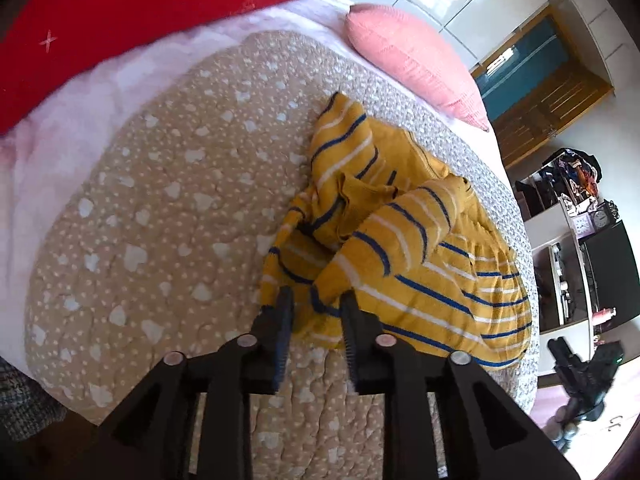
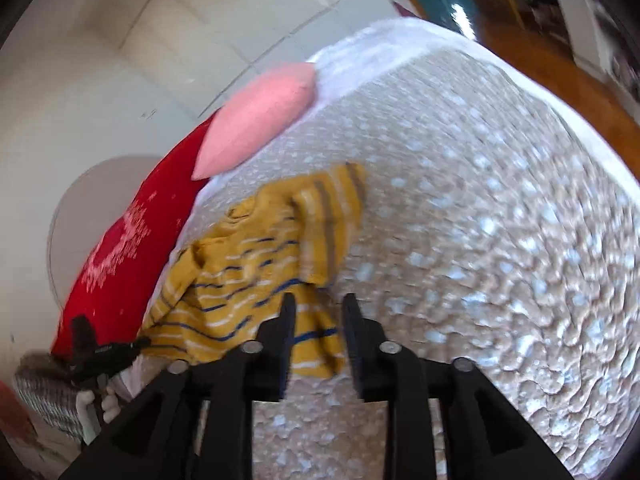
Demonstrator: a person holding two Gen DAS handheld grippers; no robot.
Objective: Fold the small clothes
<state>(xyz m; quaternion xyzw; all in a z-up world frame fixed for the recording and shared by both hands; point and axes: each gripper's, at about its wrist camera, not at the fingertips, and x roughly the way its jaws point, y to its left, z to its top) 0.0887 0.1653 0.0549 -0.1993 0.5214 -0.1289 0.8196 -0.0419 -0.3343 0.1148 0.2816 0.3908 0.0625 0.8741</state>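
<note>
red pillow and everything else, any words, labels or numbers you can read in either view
None can be read.
red pillow: white print, too blurred and cut off to read.
clock on the shelf: too small to read.
other tool seen from the right wrist: pale marking, blurred.

L gripper (image 1: pixel 316 300) jaws apart, R gripper (image 2: pixel 319 300) jaws apart

Garment (image 1: pixel 404 248): small, mustard-yellow knit, blue and white stripes. Crumpled, unfolded, bunched in loose heap on beige quilt (image 1: pixel 160 208) with white spots. One striped sleeve thrown up toward far edge, another folded across middle. Striped body spread flat at near side.
</note>
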